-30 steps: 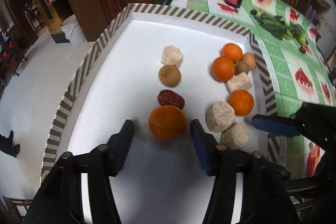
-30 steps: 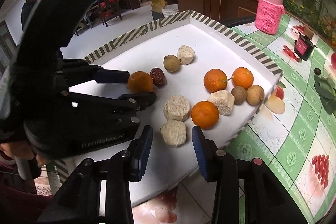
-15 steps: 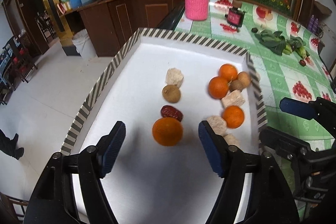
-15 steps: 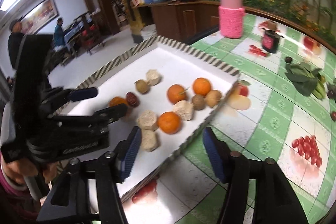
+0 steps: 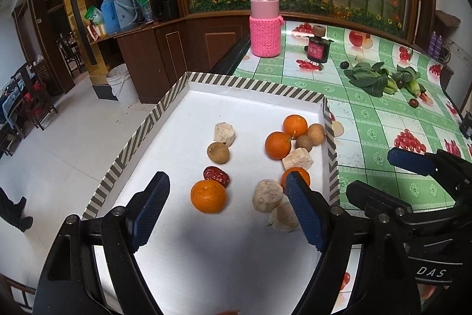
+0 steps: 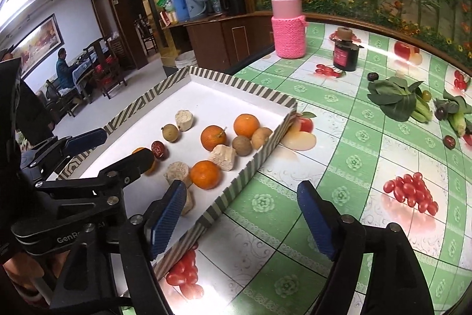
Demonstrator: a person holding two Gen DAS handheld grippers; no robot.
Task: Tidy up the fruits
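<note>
The left gripper's near finger (image 6: 129,167) covered most of one orange (image 6: 141,152). The right gripper's blue pad (image 5: 303,214) hid part of another orange (image 5: 296,176). The jar's label (image 6: 342,56) was too small to read.

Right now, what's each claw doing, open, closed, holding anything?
Left claw: open, jaws just widened, holding nothing; an orange lies on the tray beyond it.
Right claw: open, jaws just widened, empty, over the tray's corner.

On my counter's far edge stands a pink-sleeved bottle (image 5: 264,28), a dark jar (image 5: 317,47) beside it, leafy greens (image 5: 372,78) rightward.
</note>
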